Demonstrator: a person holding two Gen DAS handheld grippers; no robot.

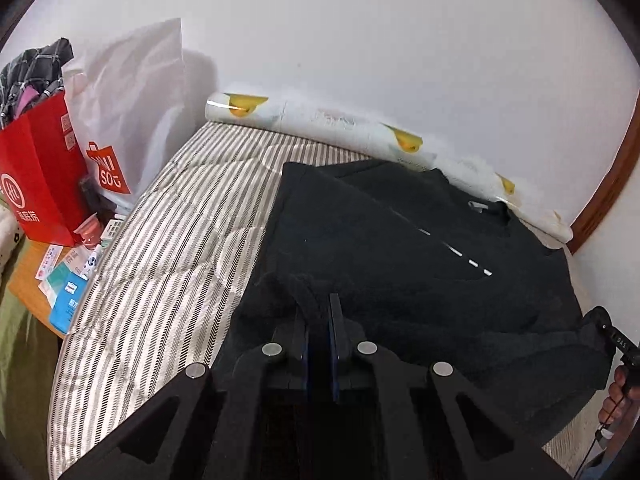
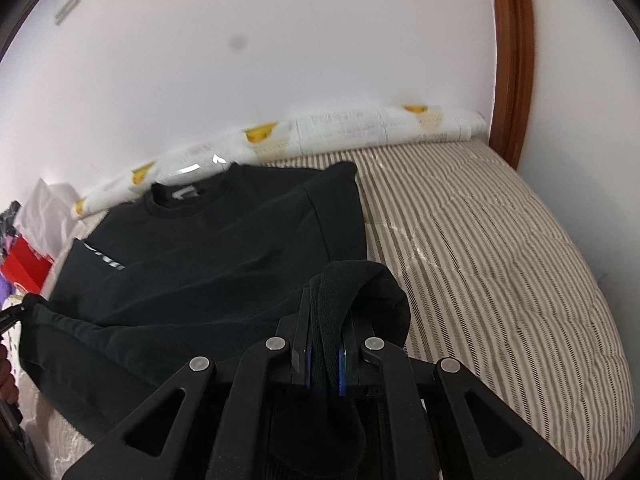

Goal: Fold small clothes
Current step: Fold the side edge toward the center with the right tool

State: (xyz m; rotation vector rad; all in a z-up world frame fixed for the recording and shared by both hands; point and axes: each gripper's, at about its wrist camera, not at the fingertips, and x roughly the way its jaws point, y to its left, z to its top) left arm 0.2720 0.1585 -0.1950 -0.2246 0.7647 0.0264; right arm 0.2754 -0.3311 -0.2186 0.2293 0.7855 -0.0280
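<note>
You were mid-fold: your right tool was clamped on the hem of the black sweatshirt, and your left tool pinched its other bottom corner. The garment lay on the striped bed. Next, carry the hem toward the collar; the wall sat close behind, open mattress either side.

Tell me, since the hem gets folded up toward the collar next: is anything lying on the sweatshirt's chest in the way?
Nothing visible does. Both grippers, left gripper and right gripper, pinch the hem of the black sweatshirt. Between them and the collar lies only its own fabric, sleeves already folded in.
</note>
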